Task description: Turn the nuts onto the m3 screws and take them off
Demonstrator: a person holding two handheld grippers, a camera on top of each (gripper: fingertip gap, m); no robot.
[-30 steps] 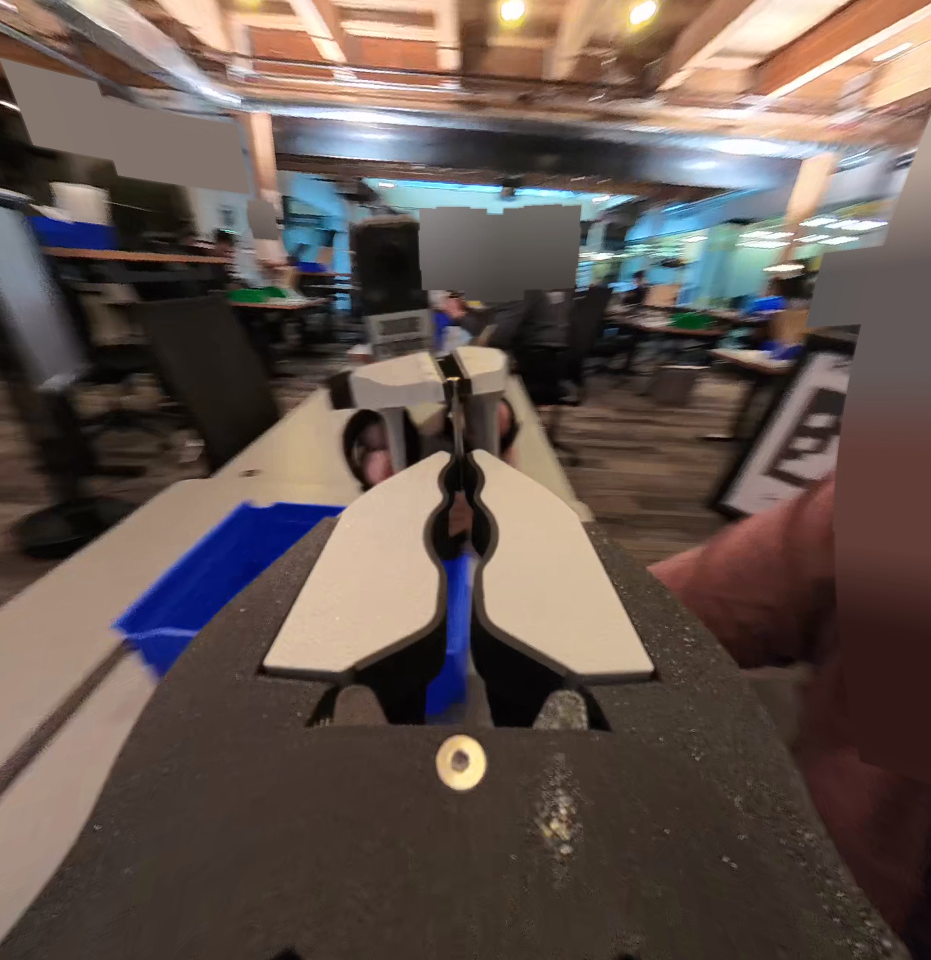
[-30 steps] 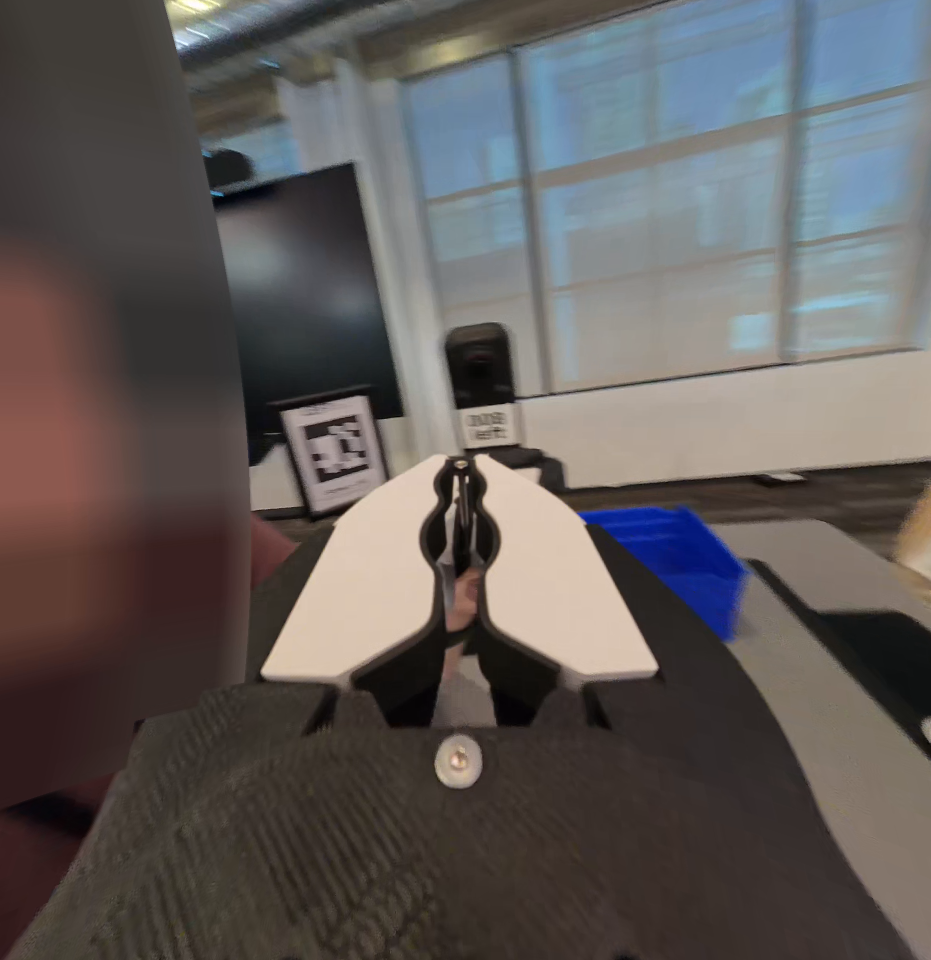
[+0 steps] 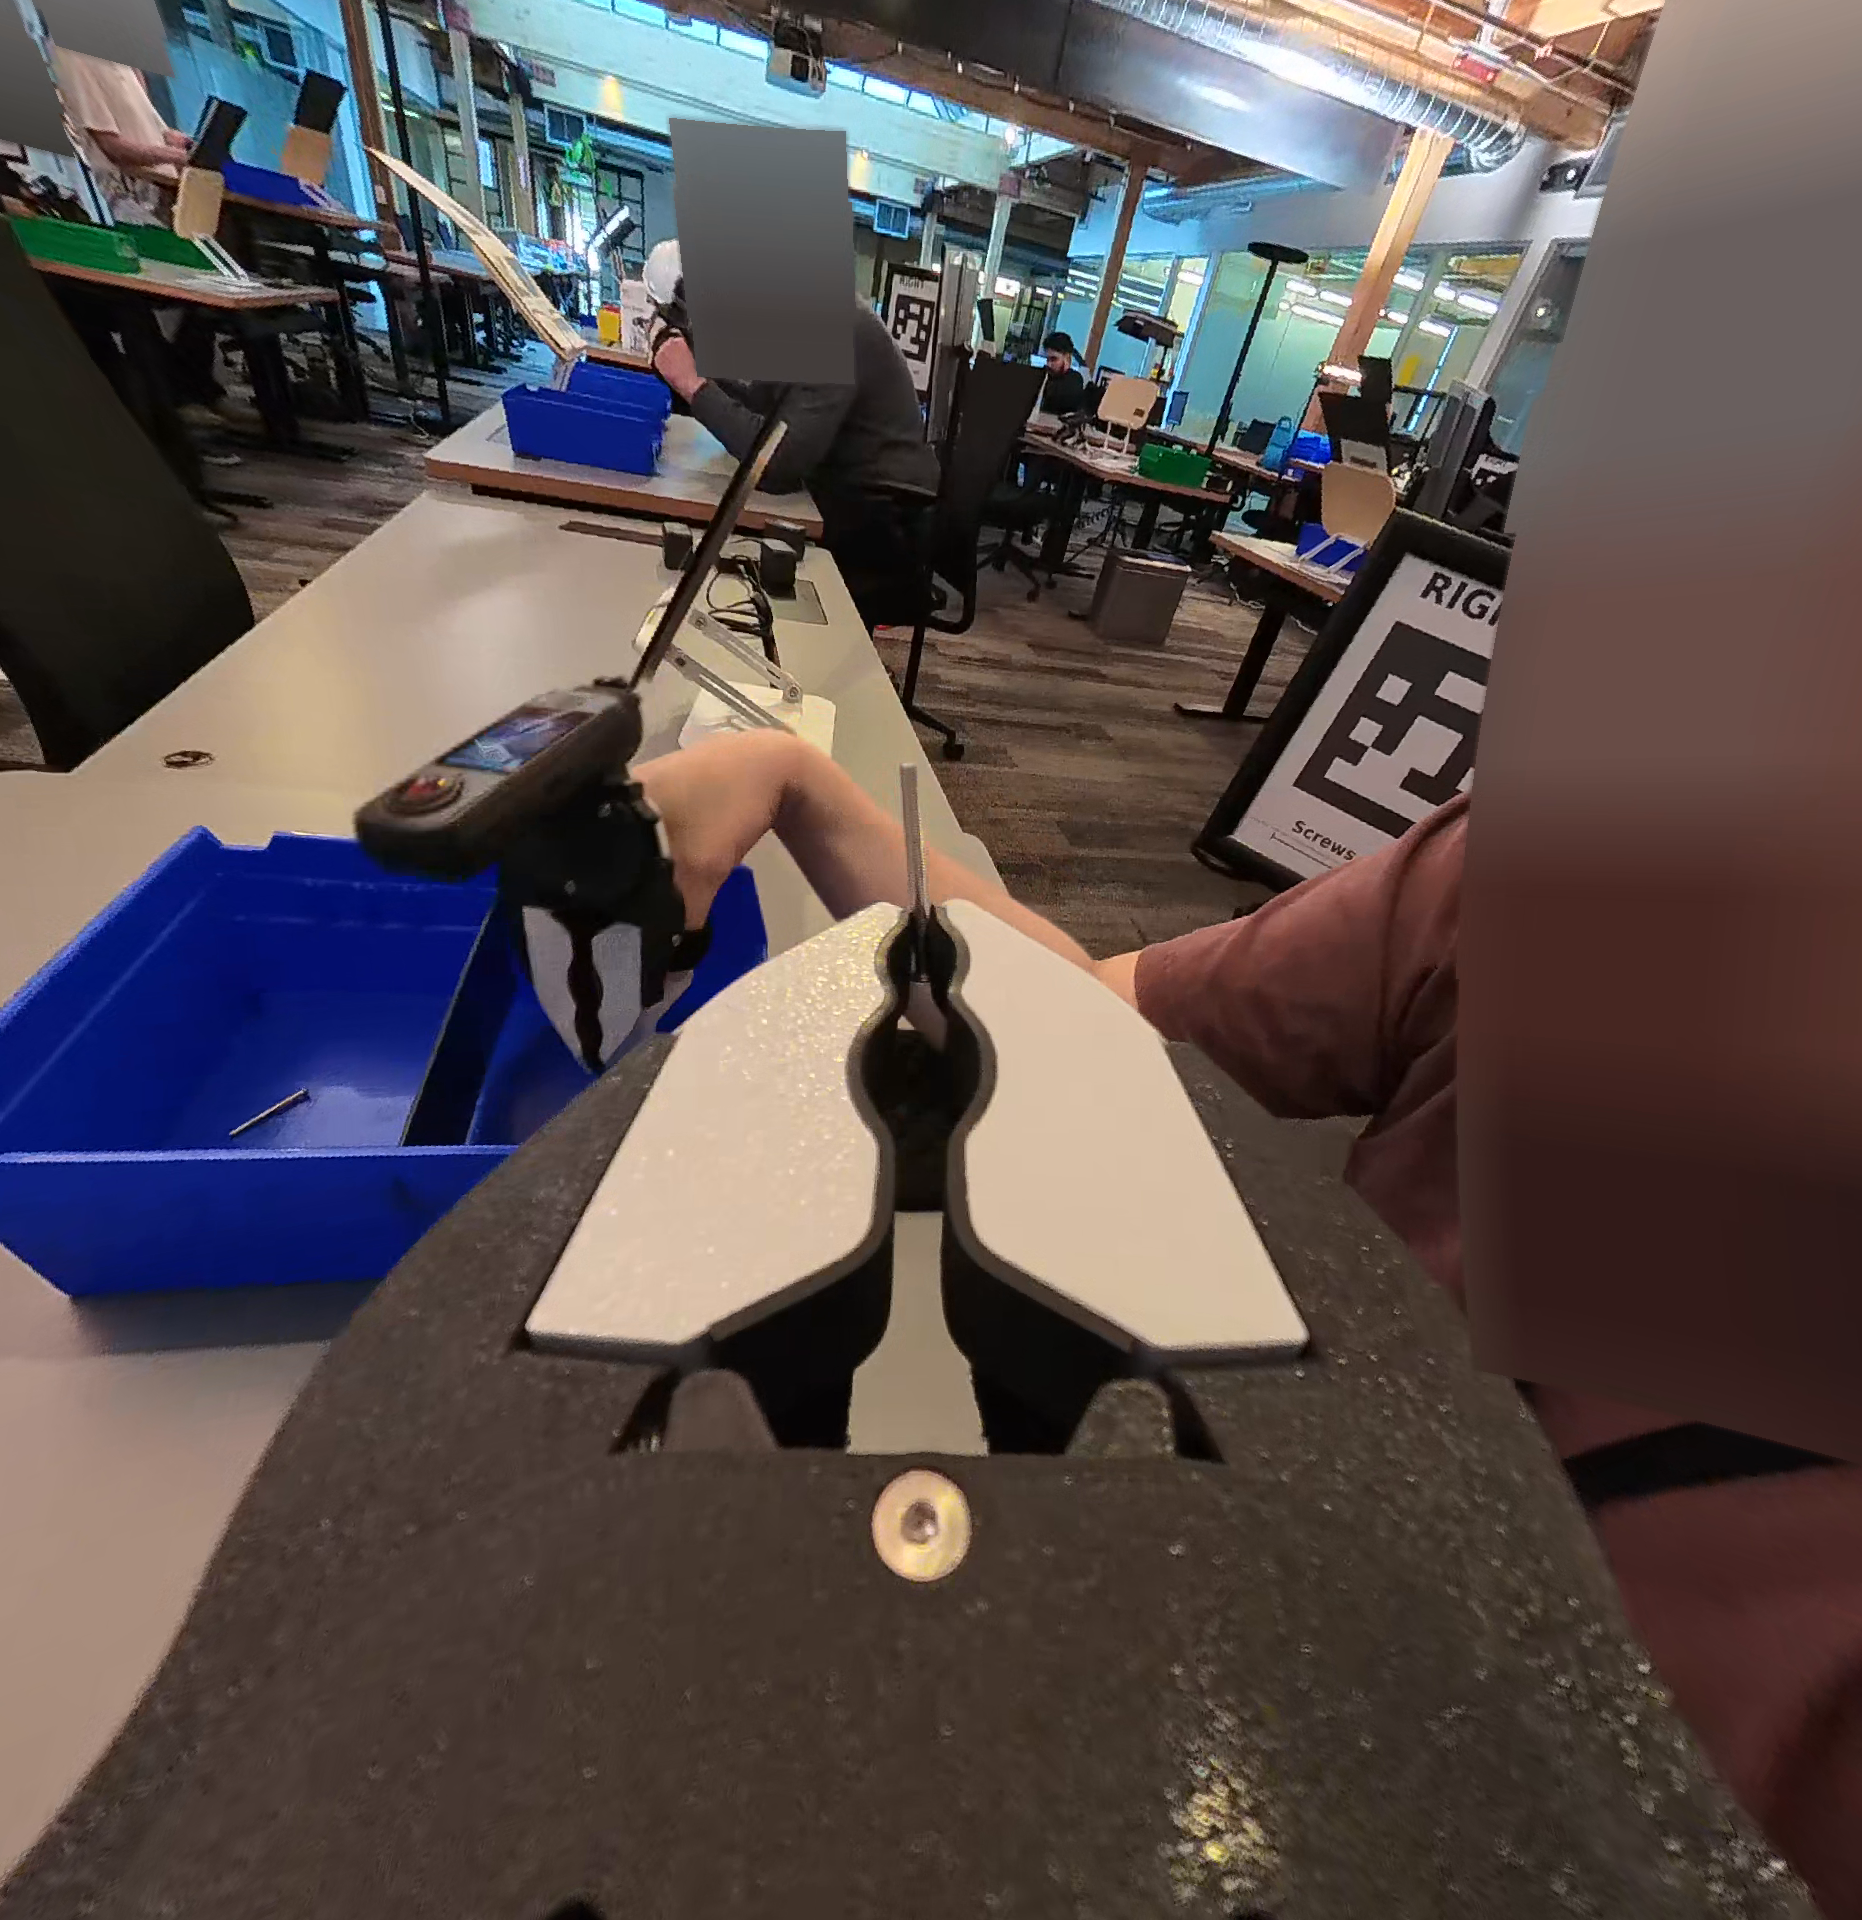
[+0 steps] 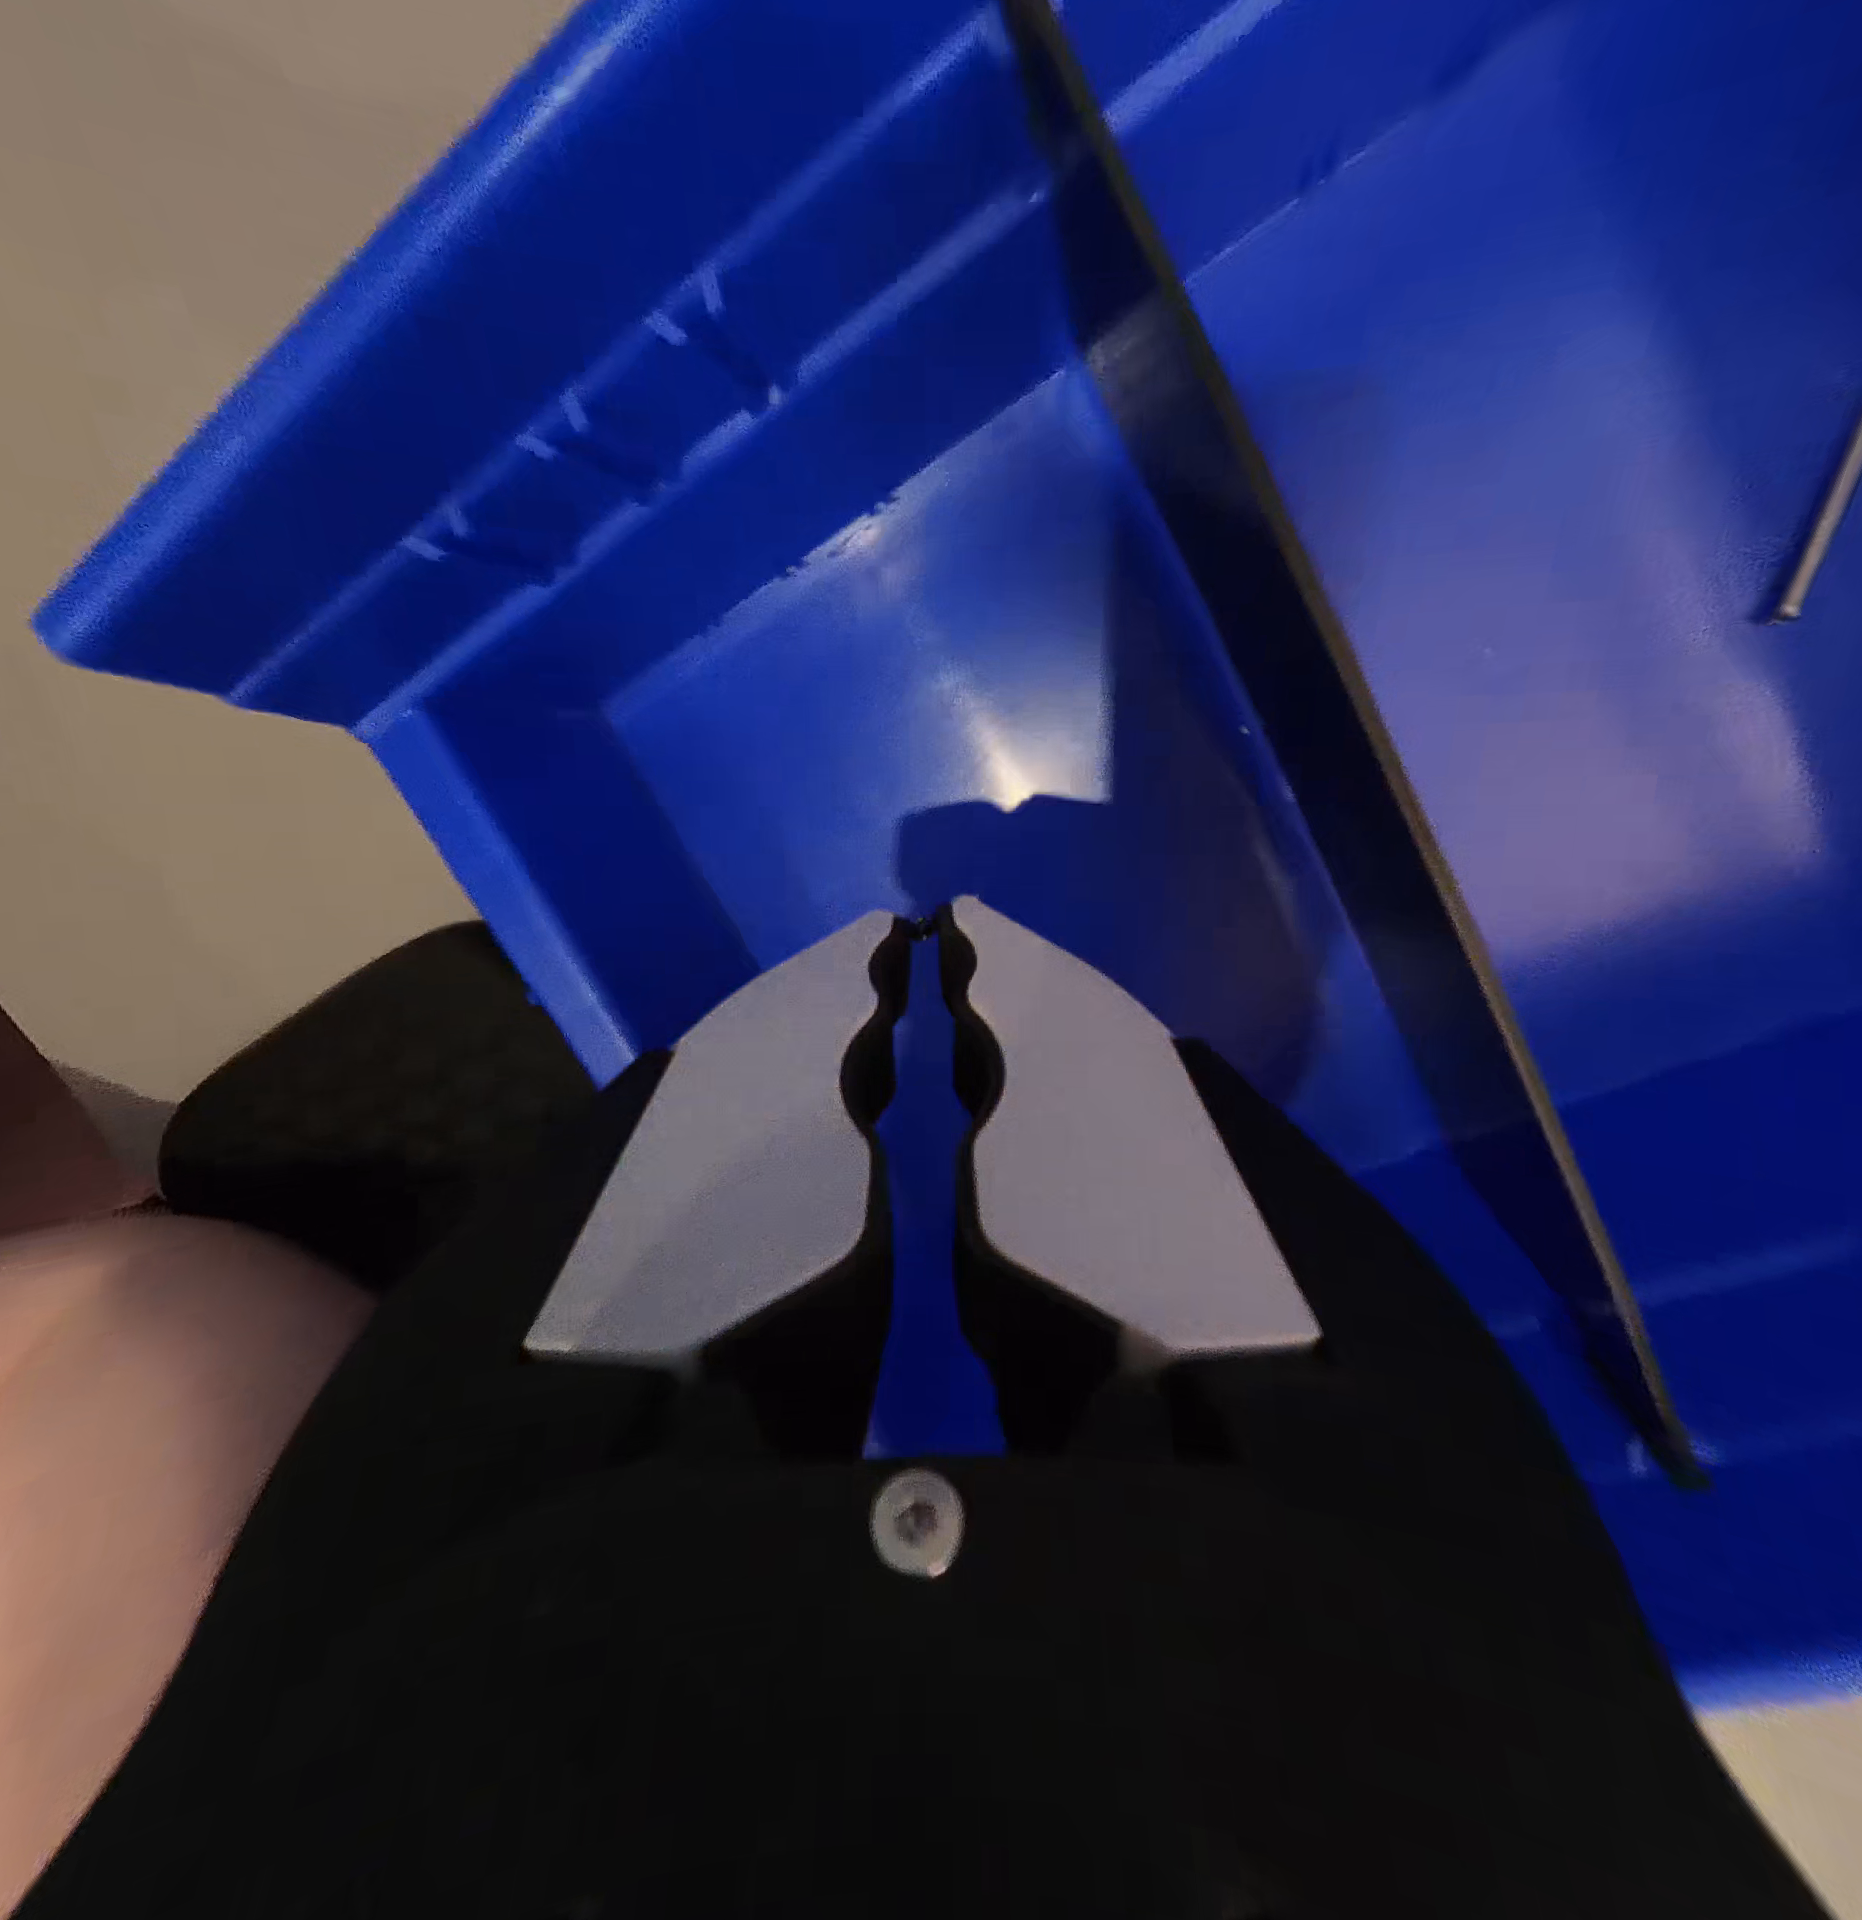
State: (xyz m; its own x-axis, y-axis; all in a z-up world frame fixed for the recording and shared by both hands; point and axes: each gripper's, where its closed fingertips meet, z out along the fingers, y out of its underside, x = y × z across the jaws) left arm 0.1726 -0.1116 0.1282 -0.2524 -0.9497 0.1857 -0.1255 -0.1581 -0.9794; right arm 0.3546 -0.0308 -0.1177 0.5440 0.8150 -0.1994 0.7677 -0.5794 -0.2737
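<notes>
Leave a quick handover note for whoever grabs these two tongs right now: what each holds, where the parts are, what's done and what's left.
Left tongs: shut on a screw, its shaft sticking up bare, no nut visible on it.
Right tongs: down in the blue bin's small compartment, tips nearly closed on something tiny and dark, maybe a nut; cannot confirm.
Spare screw lies in the bin's large compartment.
Left: get the nut, thread it onto the held screw, then remove it.

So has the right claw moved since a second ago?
Yes. The right claw was raised opposite the left one; it now points down into the blue bin, in the compartment beside the divider.
</notes>
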